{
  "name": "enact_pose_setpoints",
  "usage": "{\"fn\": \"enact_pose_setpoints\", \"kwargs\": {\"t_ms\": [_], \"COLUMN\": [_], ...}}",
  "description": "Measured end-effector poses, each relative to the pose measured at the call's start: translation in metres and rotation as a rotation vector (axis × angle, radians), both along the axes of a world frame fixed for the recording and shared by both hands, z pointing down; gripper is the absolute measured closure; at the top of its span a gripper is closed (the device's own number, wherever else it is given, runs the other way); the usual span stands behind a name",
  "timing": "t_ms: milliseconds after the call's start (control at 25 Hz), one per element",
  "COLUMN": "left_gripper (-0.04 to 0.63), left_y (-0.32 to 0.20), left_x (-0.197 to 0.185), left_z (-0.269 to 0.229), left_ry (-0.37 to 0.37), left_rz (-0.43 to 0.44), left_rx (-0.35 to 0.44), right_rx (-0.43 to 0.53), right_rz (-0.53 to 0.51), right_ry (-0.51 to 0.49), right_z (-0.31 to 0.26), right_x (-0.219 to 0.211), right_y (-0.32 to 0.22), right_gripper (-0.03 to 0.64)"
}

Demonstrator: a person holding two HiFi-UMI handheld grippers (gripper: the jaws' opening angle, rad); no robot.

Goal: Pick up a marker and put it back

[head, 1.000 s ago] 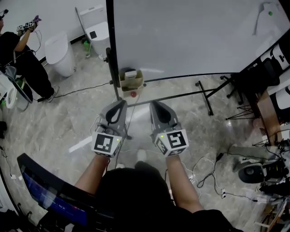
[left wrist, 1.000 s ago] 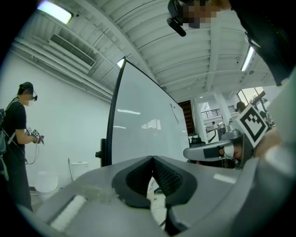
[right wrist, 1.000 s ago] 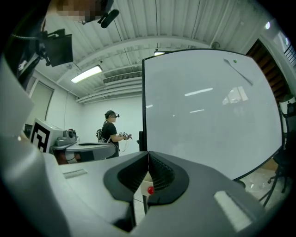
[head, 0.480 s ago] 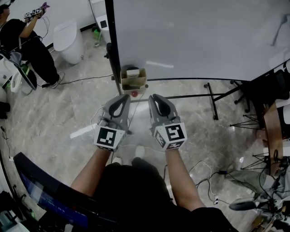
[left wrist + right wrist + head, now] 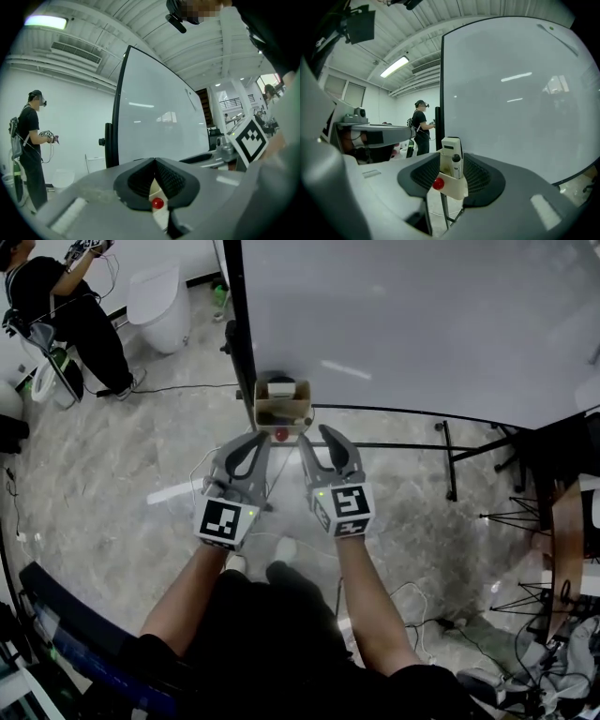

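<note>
Approach to the marker holder, shown in the head view and both gripper views. The marker point(image 5: 456, 166) is seen standing upright in a small beige holder point(image 5: 281, 413) fixed at the lower left corner of the whiteboard point(image 5: 422, 324), beside a pale eraser point(image 5: 451, 151); a red knob point(image 5: 282, 434) is carried on the holder's front. Compared with a second ago, both grippers are found closer to the holder, and the jaws of the right gripper point(image 5: 316, 437), then pressed together, have just been opening and are now spread wide. In the right gripper view the holder and marker are framed in the gap between the pads, but nothing is pinched and no contact is visible; in the head view the tips are seen just short of the holder. The jaws of the left gripper point(image 5: 255, 439) are held together at the tips and empty, with only the red knob visible through the slit below them. The marker is therefore not yet picked up. The change is read as preparation for the grasp: the right gripper is judged to be the picking one, and a further advance is needed before its pads can be closed on the marker's cap rather than on the eraser or the holder wall.
</note>
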State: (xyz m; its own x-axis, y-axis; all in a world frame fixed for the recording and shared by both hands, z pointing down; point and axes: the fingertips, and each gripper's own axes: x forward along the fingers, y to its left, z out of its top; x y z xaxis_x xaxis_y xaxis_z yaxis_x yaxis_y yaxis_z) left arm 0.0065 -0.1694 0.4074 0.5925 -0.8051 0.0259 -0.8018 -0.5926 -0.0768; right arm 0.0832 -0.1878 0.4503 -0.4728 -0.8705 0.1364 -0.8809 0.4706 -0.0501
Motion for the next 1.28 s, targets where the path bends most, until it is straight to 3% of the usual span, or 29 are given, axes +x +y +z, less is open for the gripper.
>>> {"fn": "enact_pose_setpoints", "kwargs": {"t_ms": [560,840,1280], "left_gripper": [0.591,0.591,0.591], "left_y": [-0.022,-0.022,-0.02], "left_x": [-0.015,-0.015,-0.013], "left_z": [0.018,0.018,0.016], "left_ry": [-0.015,-0.014,-0.005], "left_rz": [-0.064,-0.059,-0.054], "left_rx": [-0.04,-0.036,-0.031], "right_rx": [-0.056,-0.045,-0.01], "right_rz": [-0.04,-0.016,-0.014], "right_ry": [0.031,0.049,0.058], "right_z": [0.033,0.033,0.019], "right_x": [-0.021,-0.018,-0.016], "right_y": [-0.045,-0.045,-0.04], "right_gripper": [0.451,0.529,0.535]}}
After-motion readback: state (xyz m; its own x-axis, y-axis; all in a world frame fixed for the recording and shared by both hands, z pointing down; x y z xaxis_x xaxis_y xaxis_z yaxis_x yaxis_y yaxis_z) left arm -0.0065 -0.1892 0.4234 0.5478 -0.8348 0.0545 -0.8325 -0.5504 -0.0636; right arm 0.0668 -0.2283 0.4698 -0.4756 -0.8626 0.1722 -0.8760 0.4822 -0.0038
